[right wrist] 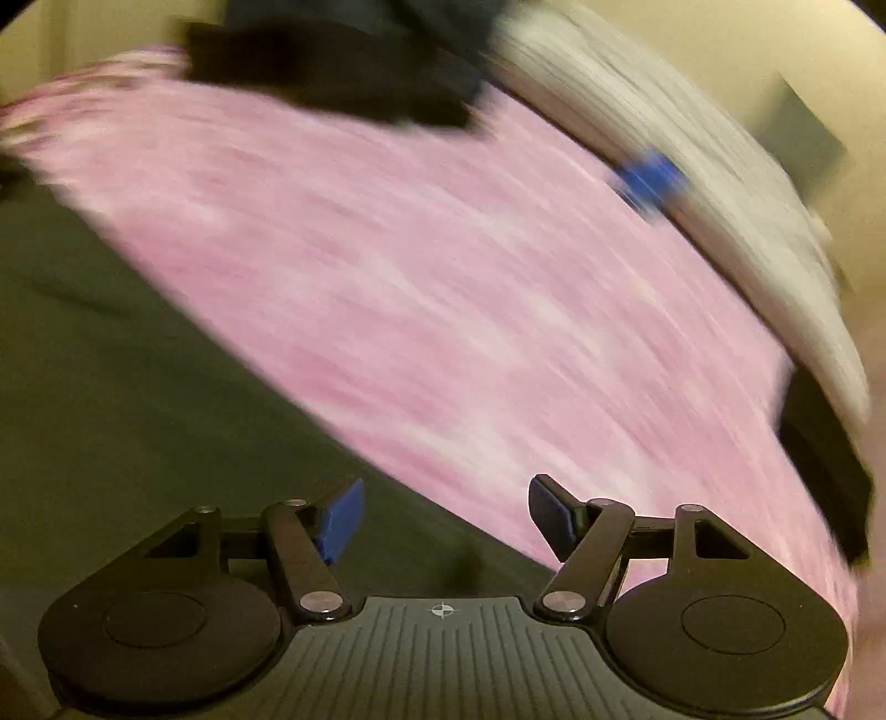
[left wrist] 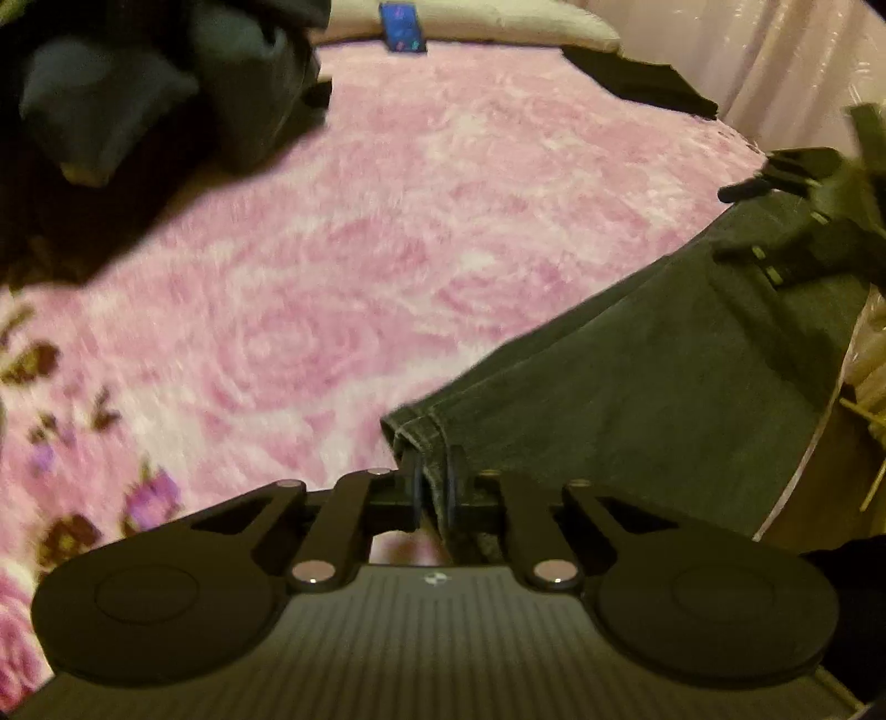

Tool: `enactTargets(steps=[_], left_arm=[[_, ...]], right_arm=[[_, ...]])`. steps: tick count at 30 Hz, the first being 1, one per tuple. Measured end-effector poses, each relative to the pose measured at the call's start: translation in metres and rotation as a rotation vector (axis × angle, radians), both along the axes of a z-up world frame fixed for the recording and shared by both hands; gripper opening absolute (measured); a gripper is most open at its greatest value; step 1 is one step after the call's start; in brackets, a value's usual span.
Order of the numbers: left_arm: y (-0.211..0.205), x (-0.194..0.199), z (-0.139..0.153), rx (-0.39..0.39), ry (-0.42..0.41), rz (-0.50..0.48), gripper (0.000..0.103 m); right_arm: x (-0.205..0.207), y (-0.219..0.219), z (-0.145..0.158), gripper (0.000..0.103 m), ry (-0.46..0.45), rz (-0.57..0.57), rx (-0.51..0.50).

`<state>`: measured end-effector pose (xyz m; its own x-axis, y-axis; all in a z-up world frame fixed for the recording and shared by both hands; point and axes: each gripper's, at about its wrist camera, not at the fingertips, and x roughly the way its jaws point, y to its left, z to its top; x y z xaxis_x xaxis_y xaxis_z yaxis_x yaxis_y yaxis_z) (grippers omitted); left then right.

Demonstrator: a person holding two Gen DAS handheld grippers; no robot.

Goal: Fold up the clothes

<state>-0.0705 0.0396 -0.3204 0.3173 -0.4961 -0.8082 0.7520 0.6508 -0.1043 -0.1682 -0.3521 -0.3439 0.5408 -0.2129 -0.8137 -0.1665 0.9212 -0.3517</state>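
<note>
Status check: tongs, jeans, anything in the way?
Left tongs shut on the jeans hem. Right tongs open, empty, over the jeans' edge; view blurred. Dark clothes pile and blue phone lie at the far side of the pink blanket.

— What can't you make out from my right gripper's view?

— Nearly all of it is smeared. The pink blanket is only streaks, and the blue object at its far edge is too blurred to name. The dark heap beyond the blanket runs off the top edge.

— And from my left?

— The hem of the grey jeans hides the pads of my left gripper. The jeans run off the right edge, and the blanket's flowers are blurred.
</note>
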Motion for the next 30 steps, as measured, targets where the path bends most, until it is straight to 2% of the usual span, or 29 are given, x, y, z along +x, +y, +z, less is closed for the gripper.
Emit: enactTargets(steps=[2,5,10,11,14,16,17,18,19,20,21,23,24,25,28,29,30], left_arm=[[-0.002,-0.002,0.011,-0.011,-0.027,0.012,0.006],[-0.014,0.004,0.004,0.04,-0.004,0.053,0.006],[-0.028,0.009,-0.002,0.11,-0.004,0.111,0.006],[-0.031,0.009,0.0,0.118,-0.011,0.125,0.006],[-0.042,0.007,-0.004,0.188,-0.015,0.136,0.006],[-0.047,0.005,-0.008,0.222,-0.009,0.147,0.005],[-0.049,0.005,-0.01,0.233,-0.004,0.156,0.005],[-0.05,0.005,-0.01,0.244,-0.002,0.163,0.005],[-0.052,0.004,-0.01,0.256,-0.002,0.168,0.005],[-0.054,0.003,-0.008,0.262,-0.004,0.174,0.004],[-0.055,0.002,-0.002,0.256,-0.011,0.182,0.004],[-0.057,0.002,0.009,0.228,-0.033,0.201,0.004],[-0.058,0.002,0.014,0.213,-0.045,0.21,0.004],[-0.058,0.005,0.013,0.209,-0.036,0.225,0.004],[-0.066,0.014,-0.011,0.268,0.005,0.217,0.004],[-0.066,0.015,-0.017,0.283,0.013,0.206,0.004],[-0.066,0.016,-0.023,0.294,0.018,0.196,0.004]], right_arm=[[-0.003,-0.052,0.005,0.07,0.013,-0.114,-0.013],[-0.008,-0.123,0.014,0.07,0.027,-0.231,-0.019],[0.003,-0.216,0.021,0.07,0.047,-0.326,0.091],[0.006,-0.229,0.018,0.07,0.082,-0.327,0.127],[0.023,-0.263,-0.007,0.07,0.261,-0.312,0.269],[0.033,-0.282,-0.02,0.07,0.329,-0.282,0.356],[0.036,-0.29,-0.024,0.057,0.349,-0.273,0.4],[0.036,-0.297,-0.023,0.029,0.353,-0.27,0.447],[0.037,-0.302,-0.019,0.017,0.352,-0.258,0.479],[0.035,-0.301,-0.011,0.01,0.337,-0.227,0.476],[0.031,-0.299,0.001,0.009,0.289,-0.189,0.459],[0.024,-0.3,0.026,0.002,0.151,-0.158,0.428],[0.023,-0.304,0.028,0.002,0.112,-0.174,0.43],[0.023,-0.306,0.02,0.002,0.11,-0.186,0.431],[0.02,-0.298,-0.004,0.003,0.128,-0.204,0.395],[0.018,-0.294,-0.008,0.008,0.121,-0.221,0.38],[0.016,-0.29,-0.006,0.035,0.101,-0.249,0.361]])
